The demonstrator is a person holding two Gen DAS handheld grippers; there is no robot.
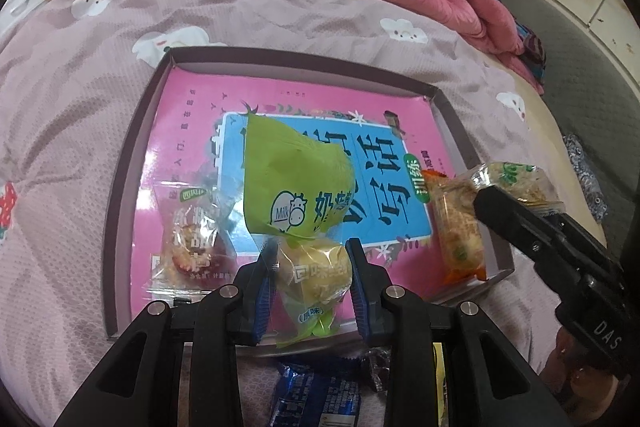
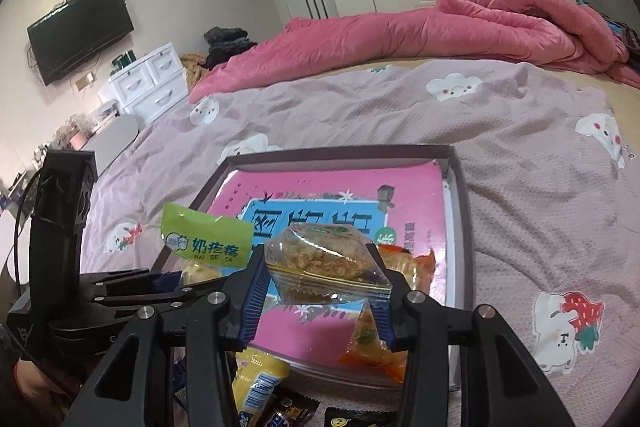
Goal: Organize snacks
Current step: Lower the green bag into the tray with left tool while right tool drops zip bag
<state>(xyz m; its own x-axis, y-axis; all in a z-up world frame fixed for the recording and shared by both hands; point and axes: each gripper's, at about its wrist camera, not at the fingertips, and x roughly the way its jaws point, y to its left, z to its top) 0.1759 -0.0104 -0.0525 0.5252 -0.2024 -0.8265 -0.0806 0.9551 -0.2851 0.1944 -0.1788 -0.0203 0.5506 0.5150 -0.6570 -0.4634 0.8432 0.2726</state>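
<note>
Green packet: "Milk"; right tongs: perhaps "DAS".

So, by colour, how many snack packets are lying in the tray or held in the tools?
Green packet: 1
Clear packets: 2 (tray one, held one)
Orange packet: 1
Total: 4

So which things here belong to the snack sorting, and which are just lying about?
Part of the job:
- green milk snack packet, in the left gripper
- clear pastry packet, in the right gripper
- shallow box
- orange packet in the box

Lying about:
- pink quilt
- television
- white drawers
</note>
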